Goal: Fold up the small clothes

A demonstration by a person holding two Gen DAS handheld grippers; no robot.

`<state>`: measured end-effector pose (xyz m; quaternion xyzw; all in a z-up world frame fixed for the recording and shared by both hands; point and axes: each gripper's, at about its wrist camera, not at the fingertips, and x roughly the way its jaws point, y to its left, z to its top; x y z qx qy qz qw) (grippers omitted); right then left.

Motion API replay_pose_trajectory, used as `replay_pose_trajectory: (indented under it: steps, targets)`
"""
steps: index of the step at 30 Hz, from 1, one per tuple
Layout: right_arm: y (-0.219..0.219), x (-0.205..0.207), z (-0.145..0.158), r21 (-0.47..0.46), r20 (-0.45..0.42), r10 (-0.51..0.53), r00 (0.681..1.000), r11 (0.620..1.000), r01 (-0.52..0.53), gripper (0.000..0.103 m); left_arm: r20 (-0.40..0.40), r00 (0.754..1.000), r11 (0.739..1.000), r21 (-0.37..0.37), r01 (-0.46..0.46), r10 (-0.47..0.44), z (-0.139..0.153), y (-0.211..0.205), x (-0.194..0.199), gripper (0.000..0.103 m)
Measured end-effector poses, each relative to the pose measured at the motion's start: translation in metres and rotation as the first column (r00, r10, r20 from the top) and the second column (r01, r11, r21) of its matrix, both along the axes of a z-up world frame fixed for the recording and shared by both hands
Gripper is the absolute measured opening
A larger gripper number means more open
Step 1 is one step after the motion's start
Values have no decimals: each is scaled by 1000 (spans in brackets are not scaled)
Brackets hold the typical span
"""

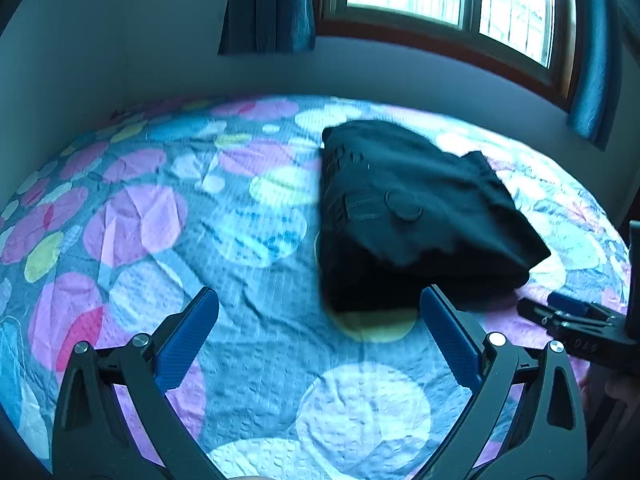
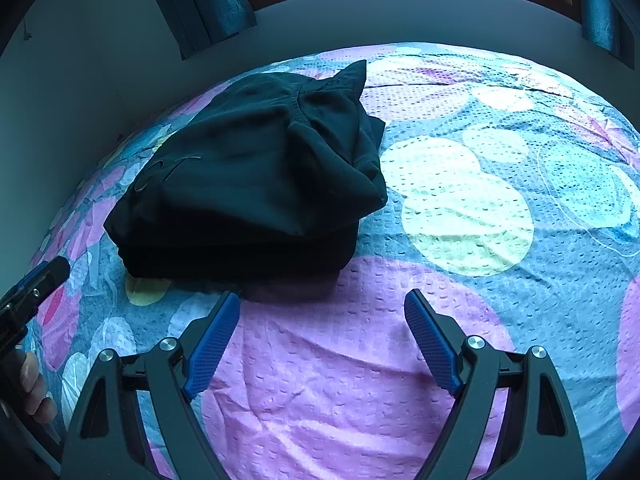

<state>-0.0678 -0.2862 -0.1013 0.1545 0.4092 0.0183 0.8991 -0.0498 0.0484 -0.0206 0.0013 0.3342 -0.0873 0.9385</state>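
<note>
Both the left gripper (image 1: 319,306) and right gripper (image 2: 322,308) have fingers spread wide, empty; one dark garment (image 2: 256,184), seemingly folded, lies on the bed (image 2: 460,320).

Just past the tips of the left gripper (image 1: 319,304) with its blue pads (image 1: 188,338) lies a black garment (image 1: 416,208). Beneath both tongs the bedspread (image 2: 360,360) shows pink, pale yellow, white and blue circles on grey-blue. The curtains (image 1: 268,4) look dark teal, perhaps.
</note>
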Motion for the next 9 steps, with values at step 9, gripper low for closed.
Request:
replay_pose_trajectory:
  steps: [9]
  targets:
    - [-18, -1, 19, 63, 24, 14, 1000, 998, -16, 83, -74, 984, 986, 20, -164, 165, 5, 51, 40, 101]
